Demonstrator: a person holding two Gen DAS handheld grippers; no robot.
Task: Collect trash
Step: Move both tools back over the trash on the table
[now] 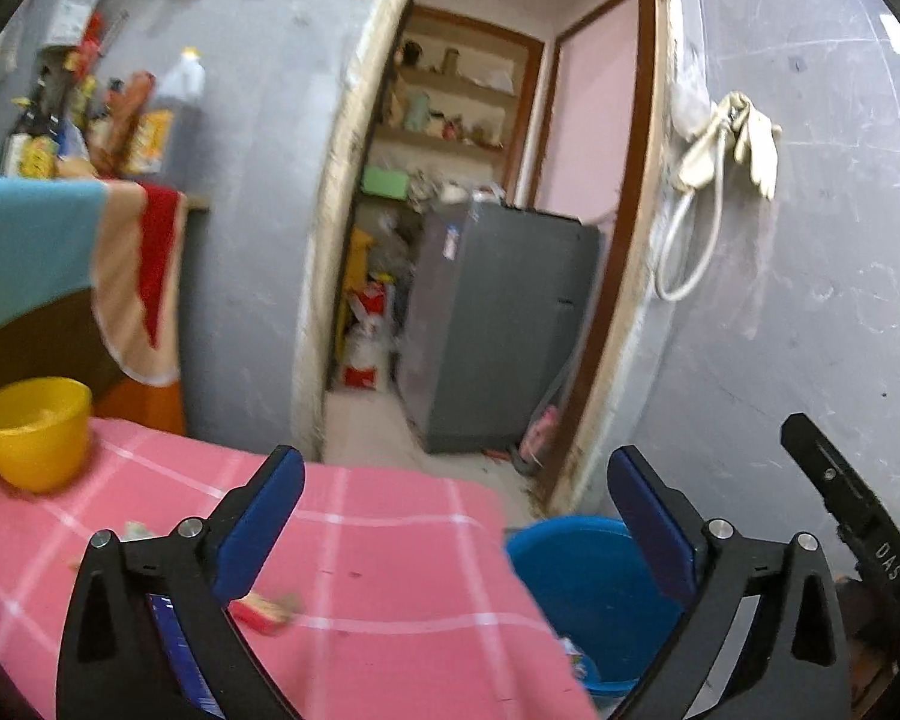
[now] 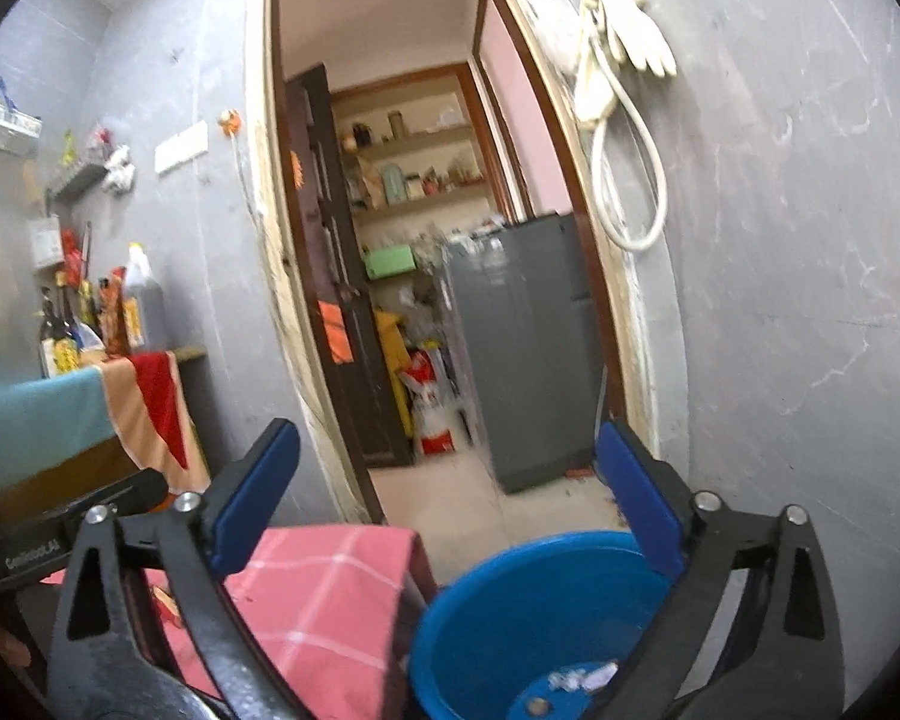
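Observation:
My left gripper (image 1: 456,516) is open and empty above a table covered with a pink checked cloth (image 1: 378,570). A red wrapper (image 1: 264,609) lies on the cloth between its fingers, and a blue packet (image 1: 180,654) shows behind the left finger. A small scrap (image 1: 135,531) lies further left. A blue bucket (image 1: 588,594) stands on the floor right of the table, with bits of trash (image 2: 582,677) at its bottom. My right gripper (image 2: 447,498) is open and empty, held over the bucket (image 2: 528,618).
A yellow bowl (image 1: 33,432) stands on the table's far left corner. A draped counter with bottles (image 1: 90,120) is at the left. An open doorway leads to a grey fridge (image 1: 492,324). A grey wall with hanging gloves (image 1: 732,138) is at the right.

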